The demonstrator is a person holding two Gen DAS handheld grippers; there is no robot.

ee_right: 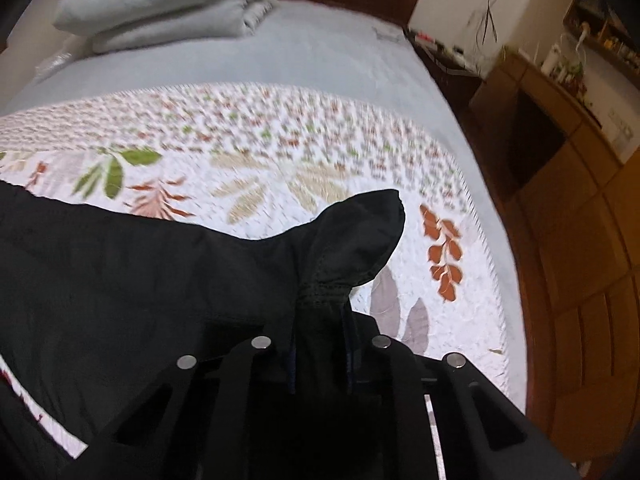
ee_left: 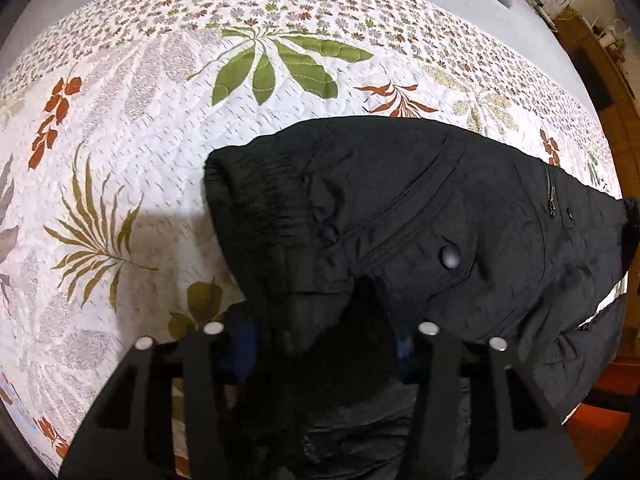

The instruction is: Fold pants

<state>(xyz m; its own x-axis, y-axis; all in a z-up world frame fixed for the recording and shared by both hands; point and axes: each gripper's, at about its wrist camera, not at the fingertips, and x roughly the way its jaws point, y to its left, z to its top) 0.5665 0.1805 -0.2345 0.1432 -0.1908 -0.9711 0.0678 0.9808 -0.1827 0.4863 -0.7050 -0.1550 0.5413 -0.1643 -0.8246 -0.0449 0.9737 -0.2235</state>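
My left gripper pinched a bunched fold of the black pants, which spread away from it over the floral quilt. My right gripper was pressed together on another fold, a flap of cloth standing up just beyond its fingers.

Warm indoor light, quilt bright, near glare. Soft shadow beside black pants, detail crushed. Right wrist view motion-blurred. Heavy fisheye bending, dark corners.
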